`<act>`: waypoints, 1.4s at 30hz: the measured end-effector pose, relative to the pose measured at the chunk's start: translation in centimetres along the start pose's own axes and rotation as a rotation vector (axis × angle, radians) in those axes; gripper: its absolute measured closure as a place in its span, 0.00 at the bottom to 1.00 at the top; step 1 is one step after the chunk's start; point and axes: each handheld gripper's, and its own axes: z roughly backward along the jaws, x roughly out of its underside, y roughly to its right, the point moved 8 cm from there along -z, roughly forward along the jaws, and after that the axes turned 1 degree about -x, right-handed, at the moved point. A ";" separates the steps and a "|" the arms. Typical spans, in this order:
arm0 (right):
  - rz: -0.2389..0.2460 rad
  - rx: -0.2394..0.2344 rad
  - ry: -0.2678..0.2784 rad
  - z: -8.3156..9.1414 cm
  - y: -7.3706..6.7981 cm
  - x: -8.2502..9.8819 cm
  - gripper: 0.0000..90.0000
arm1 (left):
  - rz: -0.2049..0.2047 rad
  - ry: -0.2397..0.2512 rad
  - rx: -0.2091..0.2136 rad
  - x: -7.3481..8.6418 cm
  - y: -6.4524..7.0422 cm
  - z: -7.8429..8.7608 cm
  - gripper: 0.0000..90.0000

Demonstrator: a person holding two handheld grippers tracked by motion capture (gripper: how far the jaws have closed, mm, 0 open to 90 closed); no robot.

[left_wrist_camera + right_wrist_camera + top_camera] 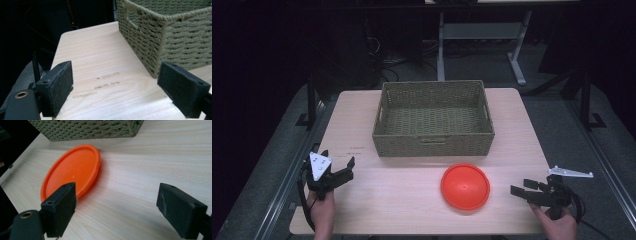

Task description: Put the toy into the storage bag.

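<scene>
The right tool (pixel 518 191) was held with its jaws spread wide and empty, low over the pale wooden counter (pixel 387 200), pointed toward the round orange plastic disc (pixel 465 186), which lay flat just to its left, nearer this tool than the other. The left tool (pixel 343 167), likewise wide and empty, was kept well apart, beside the woven olive-green rectangular basket (pixel 433 145) behind the disc
</scene>
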 end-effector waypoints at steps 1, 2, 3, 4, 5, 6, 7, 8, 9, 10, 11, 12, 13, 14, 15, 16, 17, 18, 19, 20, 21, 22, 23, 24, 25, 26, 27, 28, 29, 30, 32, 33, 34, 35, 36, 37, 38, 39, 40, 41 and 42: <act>0.007 0.000 0.002 -0.1 0.0 0.0 0.17 | 0.000 0.000 0.000 0.0 0.0 0.0 0.14; 0.007 0.000 0.002 -0.1 0.0 0.0 0.17 | -0.002 -0.004 0.002 0.0 0.1 0.0 0.14; 0.011 0.000 0.005 -0.1 -0.1 -0.1 0.17 | -0.001 -0.002 0.001 0.1 0.1 0.1 0.14; 0.007 -0.003 0.005 -0.1 -0.2 -0.1 0.17 | -0.001 0.003 0.001 0.0 0.1 0.2 0.14; 0.014 -0.005 0.006 -0.2 -0.3 -0.1 0.17 | -0.001 0.006 0.000 0.0 0.1 0.3 0.14; 0.020 -0.003 0.008 -0.2 -0.4 -0.1 0.17 | 0.000 0.013 -0.002 -0.1 0.0 0.3 0.14; 0.017 -0.006 0.004 -0.2 -0.5 -0.1 0.17 | 0.006 0.015 -0.006 -0.1 -0.1 0.4 0.14; 0.026 -0.006 0.006 -0.2 -0.5 -0.1 0.17 | 0.008 0.016 -0.008 0.0 -0.2 0.4 0.14; 0.026 -0.006 0.006 -0.2 -0.5 -0.1 0.17 | 0.015 0.015 -0.009 0.0 -0.2 0.4 0.14; 0.027 -0.007 0.006 -0.2 -0.5 -0.1 0.17 | 0.019 0.009 -0.007 0.0 -0.3 0.4 0.14; 0.026 -0.005 0.006 -0.2 -0.5 -0.1 0.17 | 0.024 0.006 -0.003 0.1 -0.3 0.3 0.14; 0.024 -0.005 0.001 -0.3 -0.5 -0.1 0.17 | 0.018 0.000 0.001 0.1 -0.3 0.3 0.14; 0.024 -0.005 0.001 -0.3 -0.5 -0.1 0.17 | 0.016 0.000 0.005 0.1 -0.3 0.3 0.14; 0.024 -0.009 -0.004 -0.3 -0.6 -0.1 0.17 | 0.018 0.007 0.004 0.1 -0.2 0.4 0.14; 0.029 -0.006 -0.006 -0.4 -0.7 -0.1 0.17 | 0.016 0.009 0.002 0.1 -0.2 0.4 0.14; 0.033 -0.015 -0.015 -0.6 -1.0 -0.2 0.17 | 0.017 0.009 0.004 0.1 -0.1 0.4 0.14; 0.043 -0.015 -0.016 -0.8 -1.0 -0.3 0.17 | 0.020 0.009 0.007 0.1 -0.1 0.4 0.14; 0.043 -0.015 -0.016 -0.8 -1.0 -0.3 0.17 | 0.021 0.008 0.014 0.1 0.0 0.4 0.14; 0.043 -0.014 -0.023 -1.0 -1.1 -0.3 0.17 | 0.017 0.009 0.018 0.1 0.1 0.4 0.14; 0.041 -0.007 -0.037 -1.4 -1.1 -0.4 0.17 | 0.009 0.006 0.016 0.1 0.1 0.4 0.14; 0.043 -0.004 -0.040 -1.6 -1.2 -0.5 0.17 | 0.011 0.007 0.014 0.1 0.1 0.4 0.14; 0.049 -0.006 -0.046 -1.8 -1.3 -0.6 0.17 | 0.017 0.009 0.013 0.1 0.1 0.4 0.14; 0.058 -0.006 -0.050 -2.0 -1.4 -0.7 0.17 | 0.020 0.012 0.014 0.0 0.1 0.5 0.14; 0.067 -0.007 -0.054 -2.2 -1.6 -0.9 0.17 | 0.019 0.013 0.013 0.1 0.0 0.5 0.14; 0.068 -0.008 -0.062 -2.4 -1.9 -1.0 0.17 | 0.021 0.014 0.011 0.1 0.0 0.5 0.14; 0.086 -0.005 -0.066 -2.6 -2.0 -1.1 0.17 | 0.017 0.006 0.010 0.1 -0.1 0.4 0.14; 0.090 -0.002 -0.076 -2.9 -2.2 -1.3 0.17 | 0.020 0.005 0.010 0.2 -0.1 0.4 0.14; 0.092 -0.002 -0.087 -3.1 -2.4 -1.4 0.17 | 0.022 0.003 0.011 0.2 -0.1 0.3 0.14; 0.103 0.000 -0.096 -3.4 -2.5 -1.5 0.17 | 0.021 0.003 0.011 0.2 -0.1 0.3 0.14; 0.107 0.000 -0.108 -3.8 -2.7 -1.7 0.17 | 0.020 0.003 0.009 0.2 -0.1 0.3 0.14; 0.133 0.001 -0.137 -4.3 -3.0 -2.0 0.17 | 0.017 0.005 0.003 0.1 -0.2 0.4 0.14; 0.147 0.002 -0.157 -4.5 -3.1 -2.1 0.17 | 0.016 0.006 0.004 0.1 -0.2 0.4 0.14; 0.152 0.002 -0.167 -4.6 -3.3 -2.2 0.17 | 0.013 0.005 0.003 0.1 -0.2 0.4 0.14; 0.163 -0.003 -0.175 -4.8 -3.4 -2.4 0.17 | 0.016 0.008 0.002 0.1 -0.2 0.4 0.14; 0.164 -0.001 -0.184 -5.0 -3.5 -2.7 0.17 | 0.017 0.007 0.001 0.1 -0.3 0.4 0.14; 0.171 0.004 -0.191 -5.1 -3.5 -2.9 0.17 | 0.019 0.005 0.000 0.2 -0.3 0.3 0.14; 0.175 0.005 -0.196 -5.3 -3.5 -3.1 0.17 | 0.020 0.005 -0.001 0.2 -0.3 0.3 0.14; 0.177 0.006 -0.202 -5.4 -3.5 -3.2 0.17 | 0.017 0.006 -0.001 0.2 -0.3 0.3 0.14; 0.182 0.002 -0.203 -5.7 -3.6 -3.4 0.17 | 0.016 0.003 -0.002 0.2 -0.3 0.4 0.14; 0.177 -0.003 -0.202 -5.9 -3.6 -3.6 0.17 | 0.017 0.002 -0.002 0.2 -0.3 0.3 0.14; 0.180 -0.007 -0.206 -6.1 -3.6 -3.6 0.17 | 0.011 -0.003 -0.002 0.2 -0.3 0.3 0.14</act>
